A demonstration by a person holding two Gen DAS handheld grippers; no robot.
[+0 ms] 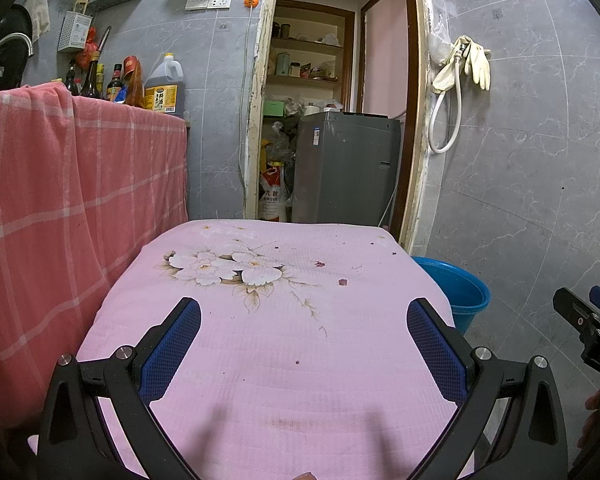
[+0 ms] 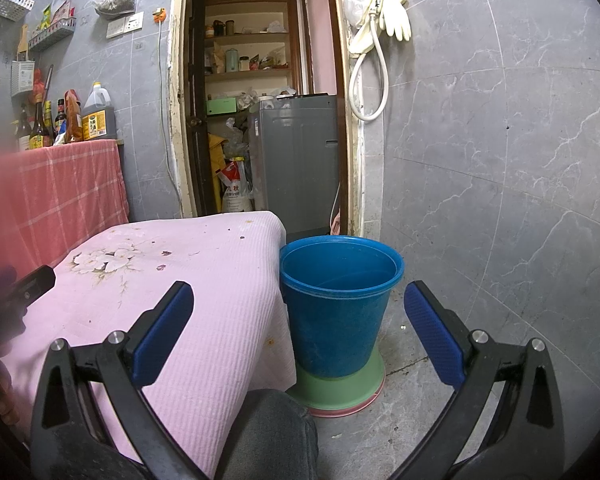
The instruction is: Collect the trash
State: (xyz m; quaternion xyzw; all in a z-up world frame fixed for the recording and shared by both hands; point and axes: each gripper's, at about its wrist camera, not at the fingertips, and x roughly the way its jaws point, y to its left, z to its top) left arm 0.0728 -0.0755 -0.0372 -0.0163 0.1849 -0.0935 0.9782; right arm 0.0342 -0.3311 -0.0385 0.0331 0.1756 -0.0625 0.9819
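Note:
A table under a pink flowered cloth (image 1: 284, 344) carries small purple scraps (image 1: 343, 281) and crumbs near its far edge; it also shows in the right wrist view (image 2: 220, 280). A blue bucket (image 2: 340, 292) stands on the floor at the table's right, seen at the right edge of the left wrist view (image 1: 466, 296). My left gripper (image 1: 304, 320) is open and empty above the near half of the cloth. My right gripper (image 2: 298, 304) is open and empty, held before the bucket and the table's corner.
A counter draped in red checked cloth (image 1: 68, 208) with bottles stands left. A doorway (image 1: 332, 112) behind the table shows a grey appliance (image 1: 344, 168) and shelves. A grey tiled wall (image 2: 500, 160) runs on the right, with hung gloves (image 2: 394, 16) and hose.

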